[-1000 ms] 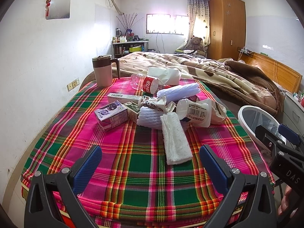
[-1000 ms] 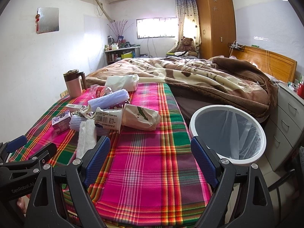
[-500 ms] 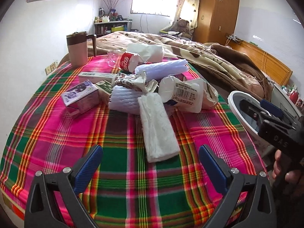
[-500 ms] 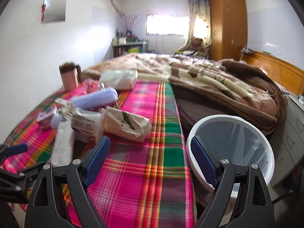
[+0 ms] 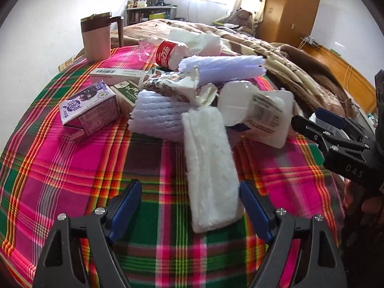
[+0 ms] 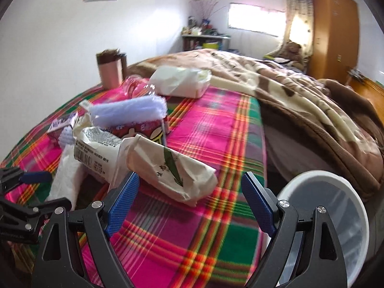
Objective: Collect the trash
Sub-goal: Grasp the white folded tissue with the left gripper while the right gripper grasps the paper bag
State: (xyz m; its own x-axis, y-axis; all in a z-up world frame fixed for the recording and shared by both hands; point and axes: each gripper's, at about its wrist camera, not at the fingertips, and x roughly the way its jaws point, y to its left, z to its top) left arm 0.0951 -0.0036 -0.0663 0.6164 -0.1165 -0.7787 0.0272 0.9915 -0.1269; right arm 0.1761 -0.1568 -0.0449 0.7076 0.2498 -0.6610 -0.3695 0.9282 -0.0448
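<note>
A heap of trash lies on the plaid cloth. My left gripper is open, its jaws on either side of the near end of a white folded tissue wad. Behind it lie foam netting, a purple carton, a white labelled wrapper and a cola bottle. My right gripper is open and empty, just short of a beige paper bag with a green leaf. The white bin stands at the lower right.
A pink mug with a brown lid stands at the far left of the cloth. A white tissue pack lies at the far edge. A rumpled brown blanket covers the bed to the right. The right gripper shows in the left wrist view.
Both grippers have moved forward toward the heap. The left one now straddles the tissue wad's near end; the right one has closed in on the paper bag.
</note>
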